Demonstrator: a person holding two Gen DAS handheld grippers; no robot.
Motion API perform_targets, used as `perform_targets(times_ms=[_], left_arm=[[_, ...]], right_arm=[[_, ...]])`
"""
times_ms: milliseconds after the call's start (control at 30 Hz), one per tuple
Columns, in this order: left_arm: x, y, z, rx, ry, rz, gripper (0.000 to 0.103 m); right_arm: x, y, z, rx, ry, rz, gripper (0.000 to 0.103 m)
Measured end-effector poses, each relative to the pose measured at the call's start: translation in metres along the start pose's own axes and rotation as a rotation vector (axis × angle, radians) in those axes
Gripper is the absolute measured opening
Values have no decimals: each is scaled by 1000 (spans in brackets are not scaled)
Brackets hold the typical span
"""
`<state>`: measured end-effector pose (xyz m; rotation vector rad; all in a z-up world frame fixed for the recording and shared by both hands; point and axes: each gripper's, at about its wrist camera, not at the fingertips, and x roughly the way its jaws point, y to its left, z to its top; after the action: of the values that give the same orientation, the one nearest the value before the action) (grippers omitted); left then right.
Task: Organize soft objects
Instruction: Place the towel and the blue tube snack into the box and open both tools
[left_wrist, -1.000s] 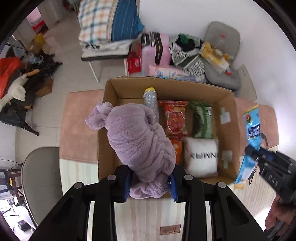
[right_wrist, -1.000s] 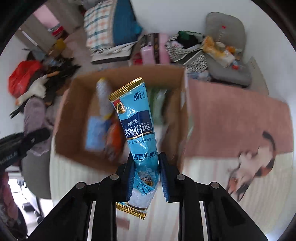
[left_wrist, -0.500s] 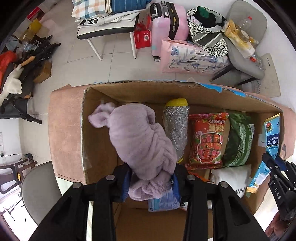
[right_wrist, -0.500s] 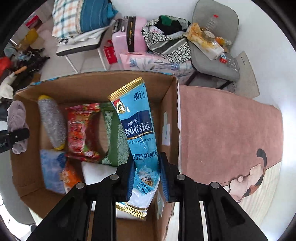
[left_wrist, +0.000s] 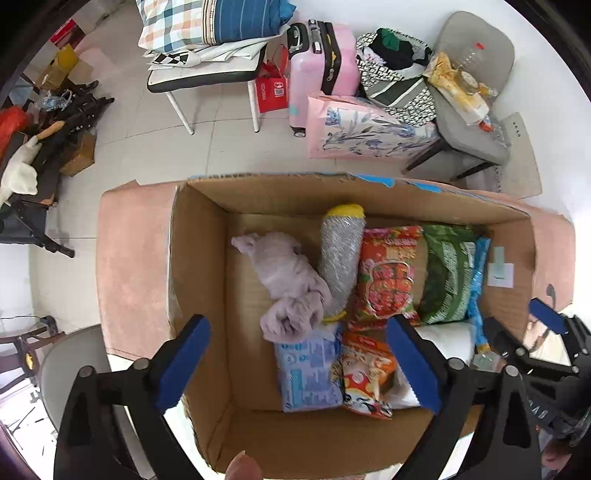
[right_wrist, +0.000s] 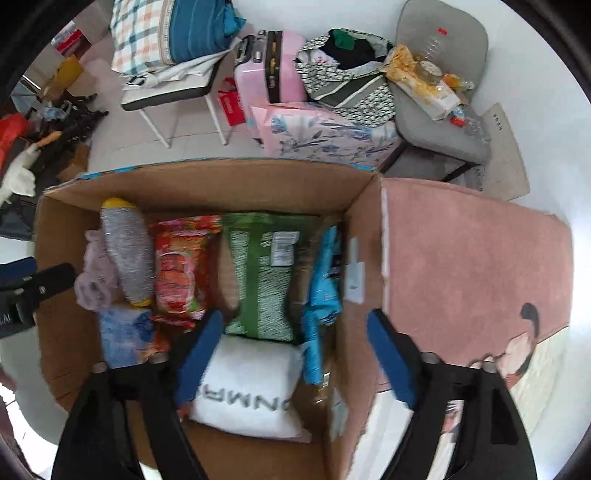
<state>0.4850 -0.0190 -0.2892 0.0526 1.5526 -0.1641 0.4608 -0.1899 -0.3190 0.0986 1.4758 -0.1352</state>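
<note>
An open cardboard box (left_wrist: 199, 258) (right_wrist: 369, 236) sits on a pink mat. A lilac plush cloth (left_wrist: 286, 280) (right_wrist: 94, 277) lies in its left part beside a grey roll with yellow ends (left_wrist: 340, 258) (right_wrist: 127, 254). The blue Nestle pouch (right_wrist: 321, 291) (left_wrist: 478, 280) stands against the right wall. My left gripper (left_wrist: 299, 363) is open and empty above the box. My right gripper (right_wrist: 295, 358) is open and empty over the box's right side. A white pillow (right_wrist: 247, 387), red (right_wrist: 181, 269) and green (right_wrist: 264, 273) packets also lie inside.
Beyond the box stand a chair with pillows (left_wrist: 207, 48), a pink suitcase (left_wrist: 317, 66), a floral bag (left_wrist: 365, 133) and a grey chair with clutter (left_wrist: 469, 96). A pink mat (right_wrist: 469, 266) extends to the box's right. The right gripper shows in the left wrist view (left_wrist: 546, 354).
Both grippers opened. The left let go of the lilac plush, now lying in the box's left part. The right let go of the blue pouch, now against the right wall.
</note>
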Motion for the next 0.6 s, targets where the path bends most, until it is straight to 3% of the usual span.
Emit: perform_targets(times_ms=[133,367,600], left_arm=[[-4,0,-18,-11,-32,-22,99],[-12,-8,-61,3,-116,14,98],[-14,-10,-93,24,-146,36,98]], right_arm=[[-11,9,-17,-6,-22,27,103],[-26,21,-57,-1,-80,-3,103],[-36,22,-94,36,-100,-8,103]])
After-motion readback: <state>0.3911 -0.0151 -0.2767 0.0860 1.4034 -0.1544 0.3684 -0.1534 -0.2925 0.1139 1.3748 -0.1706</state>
